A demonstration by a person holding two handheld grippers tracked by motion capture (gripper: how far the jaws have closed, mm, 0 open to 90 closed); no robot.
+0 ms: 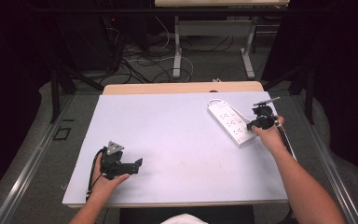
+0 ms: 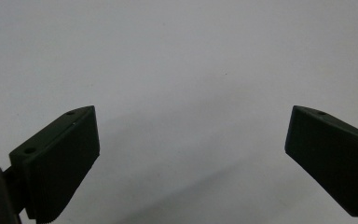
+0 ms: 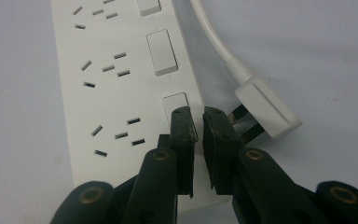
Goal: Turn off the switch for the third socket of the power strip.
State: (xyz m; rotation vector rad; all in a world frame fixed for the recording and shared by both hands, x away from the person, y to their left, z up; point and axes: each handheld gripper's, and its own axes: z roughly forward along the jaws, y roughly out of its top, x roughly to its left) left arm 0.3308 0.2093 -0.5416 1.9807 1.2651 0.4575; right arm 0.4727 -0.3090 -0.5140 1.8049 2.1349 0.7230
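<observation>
Lying slantwise near the right edge of the flat wooden table point(image 1: 177, 135), toward its far right corner: long plastic power strip point(image 1: 230, 123), with its moulded plug point(image 3: 265, 109) resting just beside one long side.

The high view looks forward and down from above the person's side, taking in the whole white table point(image 1: 168, 135) and the floor beyond; the left gripper view sits low and close, facing bare tabletop point(image 2: 177, 60); the right gripper view looks steeply down, very near the power strip point(image 3: 116, 93), which the high view also shows at the table's right point(image 1: 230, 122).
</observation>
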